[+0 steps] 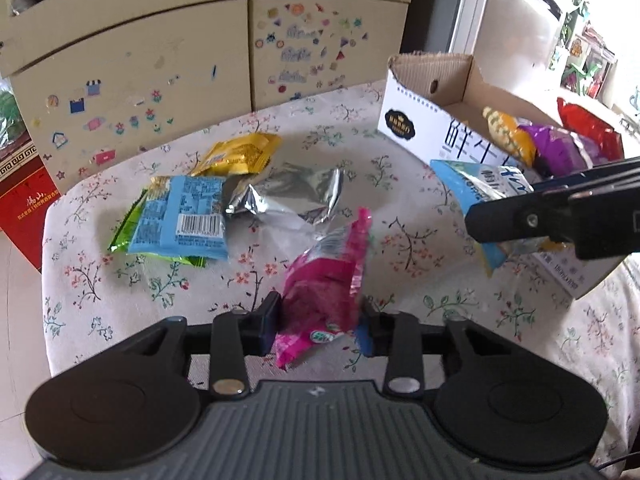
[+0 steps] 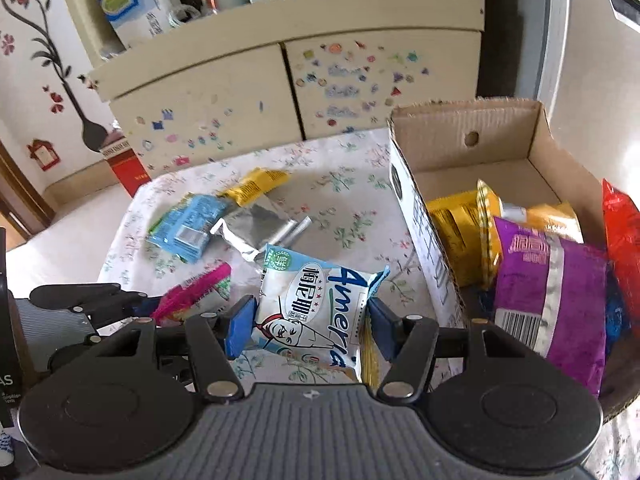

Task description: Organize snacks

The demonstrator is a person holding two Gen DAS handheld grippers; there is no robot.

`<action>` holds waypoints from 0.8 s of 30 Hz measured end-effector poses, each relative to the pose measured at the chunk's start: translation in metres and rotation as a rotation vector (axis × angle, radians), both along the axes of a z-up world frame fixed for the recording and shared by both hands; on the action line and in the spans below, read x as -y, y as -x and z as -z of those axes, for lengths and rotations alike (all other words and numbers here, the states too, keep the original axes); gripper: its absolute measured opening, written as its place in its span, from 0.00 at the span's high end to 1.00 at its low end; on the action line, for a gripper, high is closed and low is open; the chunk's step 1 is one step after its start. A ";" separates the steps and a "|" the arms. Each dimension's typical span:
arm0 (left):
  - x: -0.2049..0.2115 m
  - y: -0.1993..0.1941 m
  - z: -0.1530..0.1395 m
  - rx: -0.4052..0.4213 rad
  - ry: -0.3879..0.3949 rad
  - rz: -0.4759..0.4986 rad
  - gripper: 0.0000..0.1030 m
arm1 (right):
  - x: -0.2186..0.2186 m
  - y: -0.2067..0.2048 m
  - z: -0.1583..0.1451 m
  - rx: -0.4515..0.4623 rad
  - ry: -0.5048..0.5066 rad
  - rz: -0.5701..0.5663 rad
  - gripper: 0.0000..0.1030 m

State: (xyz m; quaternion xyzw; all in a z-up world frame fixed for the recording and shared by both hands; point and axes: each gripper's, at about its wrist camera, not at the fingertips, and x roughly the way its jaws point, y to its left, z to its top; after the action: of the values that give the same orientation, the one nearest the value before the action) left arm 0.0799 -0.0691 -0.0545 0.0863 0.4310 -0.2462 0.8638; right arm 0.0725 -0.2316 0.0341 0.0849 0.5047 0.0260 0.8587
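My left gripper (image 1: 320,326) is shut on a pink snack packet (image 1: 324,284), which stands tilted above the floral tablecloth (image 1: 120,288). My right gripper (image 2: 310,322) is shut on a white-and-blue snack packet (image 2: 312,308), held just left of the open cardboard box (image 2: 416,208). In the left wrist view the right gripper (image 1: 520,220) and its packet (image 1: 472,188) hang in front of the box (image 1: 424,120). Inside lie a purple bag (image 2: 552,288), yellow packets (image 2: 460,232) and a red bag (image 2: 620,232). Blue (image 1: 184,216), yellow (image 1: 240,152) and silver (image 1: 288,196) packets lie on the table.
A green packet (image 1: 124,232) lies under the blue one. Behind the table stands a cream cabinet (image 1: 160,64) covered in stickers. A red box (image 1: 24,200) stands on the floor past the table's left edge. The box takes up the table's right side.
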 end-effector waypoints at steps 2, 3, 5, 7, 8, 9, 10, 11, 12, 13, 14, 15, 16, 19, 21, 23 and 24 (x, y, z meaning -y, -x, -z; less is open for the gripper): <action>0.000 0.000 0.003 -0.003 -0.005 -0.005 0.55 | 0.002 0.001 0.000 -0.015 -0.018 0.009 0.35; 0.002 -0.001 0.004 0.001 -0.015 -0.006 0.50 | 0.002 0.000 0.000 -0.017 -0.021 0.009 0.35; 0.006 0.000 0.004 0.025 -0.038 0.001 0.39 | 0.001 0.000 0.001 -0.020 -0.022 0.007 0.35; 0.013 0.001 0.004 0.052 -0.061 0.014 0.34 | 0.000 0.000 0.001 -0.023 -0.030 0.007 0.35; 0.016 0.000 0.006 0.061 -0.070 0.018 0.34 | 0.000 0.000 0.001 -0.024 -0.032 0.008 0.35; 0.020 -0.001 0.008 0.066 -0.085 0.020 0.41 | 0.000 -0.001 0.001 -0.024 -0.032 0.009 0.35; 0.023 -0.003 0.010 0.072 -0.099 0.023 0.50 | 0.001 -0.001 0.001 -0.025 -0.031 0.011 0.35; 0.025 -0.004 0.012 0.078 -0.109 0.027 0.56 | 0.001 -0.001 0.001 -0.025 -0.032 0.013 0.35; 0.027 -0.005 0.012 0.091 -0.103 0.025 0.57 | 0.003 -0.002 0.000 -0.025 -0.035 0.017 0.35; 0.027 -0.006 0.011 0.090 -0.095 0.020 0.65 | 0.004 -0.002 0.000 -0.026 -0.037 0.021 0.35; 0.027 -0.007 0.010 0.085 -0.081 0.016 0.66 | 0.007 -0.002 0.000 -0.025 -0.038 0.028 0.35; 0.026 -0.008 0.008 0.084 -0.063 0.006 0.67 | 0.010 -0.002 0.000 -0.025 -0.041 0.035 0.35; 0.024 -0.008 0.006 0.081 -0.044 -0.004 0.67 | 0.012 -0.002 -0.001 -0.025 -0.045 0.043 0.35; 0.021 -0.008 0.001 0.076 -0.012 -0.023 0.68 | 0.021 -0.002 -0.003 -0.023 -0.068 0.070 0.35; 0.018 -0.008 -0.003 0.064 0.014 -0.039 0.68 | 0.024 -0.001 -0.004 -0.021 -0.082 0.081 0.35; 0.018 -0.007 -0.008 0.060 0.035 -0.044 0.68 | 0.025 -0.001 -0.006 -0.015 -0.089 0.085 0.35; 0.018 -0.006 -0.010 0.067 0.036 -0.043 0.68 | 0.025 -0.001 -0.006 -0.012 -0.092 0.083 0.35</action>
State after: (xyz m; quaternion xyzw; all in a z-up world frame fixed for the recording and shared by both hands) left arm 0.0862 -0.0874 -0.0442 0.0698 0.3991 -0.2324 0.8842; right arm 0.0737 -0.2570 0.0406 0.1452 0.5043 0.0129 0.8511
